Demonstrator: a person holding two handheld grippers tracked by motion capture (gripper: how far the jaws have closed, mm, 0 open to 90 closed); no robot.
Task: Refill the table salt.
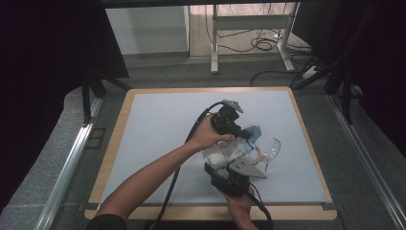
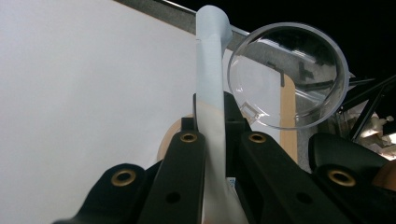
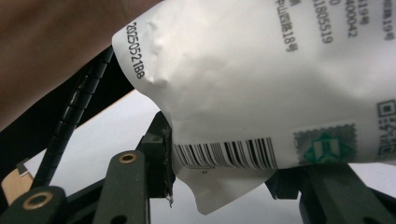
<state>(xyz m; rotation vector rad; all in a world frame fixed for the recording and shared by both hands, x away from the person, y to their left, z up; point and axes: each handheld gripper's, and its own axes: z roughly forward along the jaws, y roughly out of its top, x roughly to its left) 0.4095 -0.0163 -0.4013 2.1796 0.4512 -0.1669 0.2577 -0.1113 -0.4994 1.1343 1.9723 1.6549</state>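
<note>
While my forearms meet at frame centre, left gripper [image 1: 238,128] clamps pale strip [image 2: 209,79]; right gripper [image 1: 229,168] clamps printed pouch [image 3: 261,79]; clear cup [image 2: 288,74] beside; white mat [image 1: 158,129], cabled floor [image 1: 258,43] behind.

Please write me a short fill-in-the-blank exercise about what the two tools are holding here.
1. The left tool is shut on the bag's pale ____ edge.
2. The white bag carries a printed ____ near its bottom seam.
3. Beyond the left tool lies a clear, round ____.
4. The right tool grips the ____.

Missing words: blue; barcode; lid; bag
</note>
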